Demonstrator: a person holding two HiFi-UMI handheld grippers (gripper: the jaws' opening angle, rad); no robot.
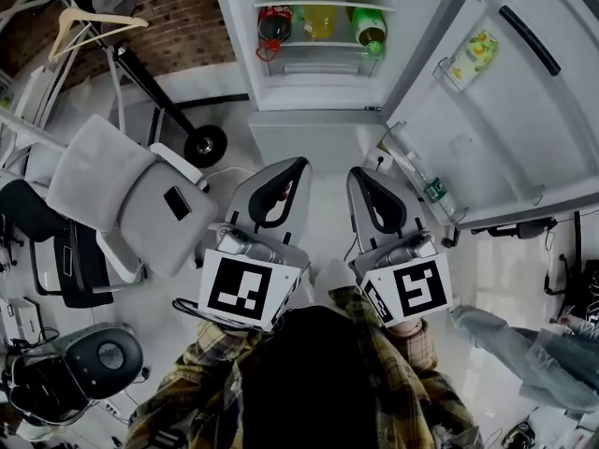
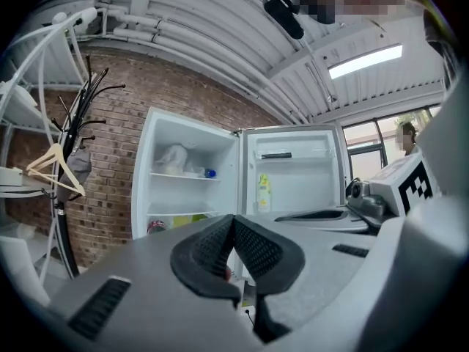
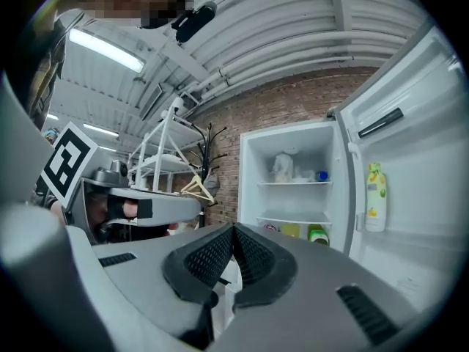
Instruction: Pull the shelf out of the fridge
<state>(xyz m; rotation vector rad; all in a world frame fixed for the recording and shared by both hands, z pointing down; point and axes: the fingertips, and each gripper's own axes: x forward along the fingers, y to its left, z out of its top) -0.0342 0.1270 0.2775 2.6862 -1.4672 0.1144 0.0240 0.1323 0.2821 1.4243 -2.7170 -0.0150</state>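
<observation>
Brick-wall room, white floor. Fridge (image 1: 318, 96) open at 12 o'clock, well apart from me. Shelf (image 1: 323, 5) inside, above bottles (image 1: 320, 24). I judge it stiff, light, maybe glass, so fragile. Better take front edge, both ends. Left gripper (image 1: 298, 165) and right gripper (image 1: 358, 172): fingers fully closed, holding nothing.

Fridge (image 1: 236, 36) ahead, door (image 1: 524, 120) open to its right; bottles (image 1: 320, 23) on its shelf (image 1: 318, 65); chair (image 1: 112, 190) left.

It looks like an office-style lab or studio: a bare brick wall (image 2: 190, 97), exposed ceiling pipes (image 2: 183, 46), a strip light (image 2: 364, 61), grey office chairs (image 1: 112, 185), a coat stand (image 2: 79, 116) and an open white fridge (image 2: 223, 160).
</observation>
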